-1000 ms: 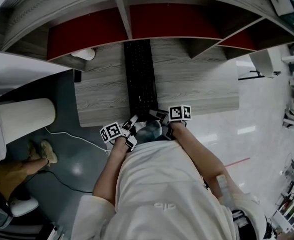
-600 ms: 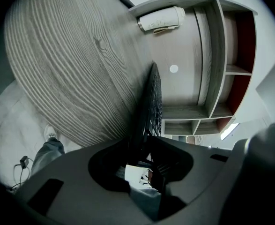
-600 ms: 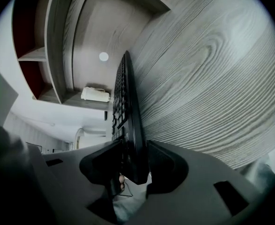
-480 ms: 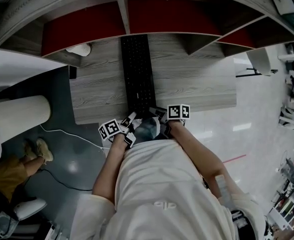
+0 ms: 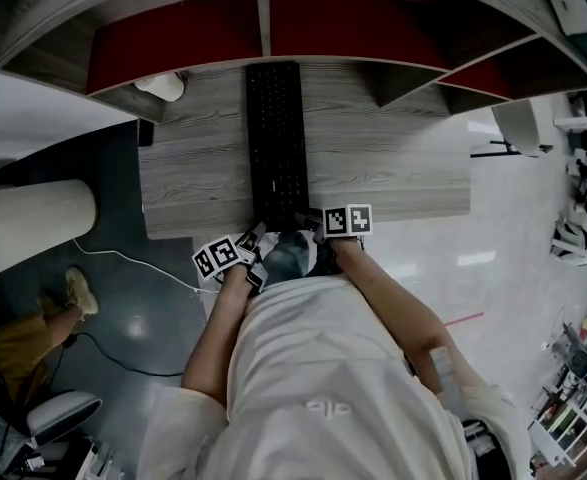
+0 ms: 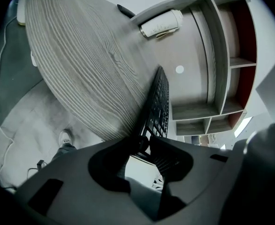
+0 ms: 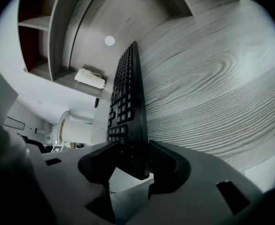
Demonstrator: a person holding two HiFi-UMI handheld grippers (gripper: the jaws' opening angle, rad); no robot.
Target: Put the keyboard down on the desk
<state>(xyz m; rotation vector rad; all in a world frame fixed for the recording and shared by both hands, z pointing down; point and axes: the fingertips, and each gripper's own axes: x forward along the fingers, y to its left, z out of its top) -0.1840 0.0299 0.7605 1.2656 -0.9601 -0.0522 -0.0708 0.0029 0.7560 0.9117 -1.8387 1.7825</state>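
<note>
The long black keyboard [image 5: 278, 138] lies flat and lengthwise on the grey wood desk [image 5: 393, 168], its near end at the front edge. My left gripper [image 5: 256, 243] sits at that end's left corner. In the left gripper view the left gripper [image 6: 146, 142] pinches the corner of the keyboard [image 6: 158, 107], and its jaws have just been closing a little. My right gripper [image 5: 311, 225] is at the right corner. In the right gripper view the keyboard [image 7: 128, 93] stands between the jaws of the right gripper [image 7: 133, 146], which have just been opening and stand wide.
A shelf unit with red back panels [image 5: 353, 33] rises behind the desk. A white object [image 5: 163, 86] rests in its left bay. Left of the desk are a white column [image 5: 33, 223], a floor cable [image 5: 133, 263] and another person's foot [image 5: 73, 288].
The view has shifted slightly. The keyboard lies in the same place on the desk, and both grippers stay at its near end.
</note>
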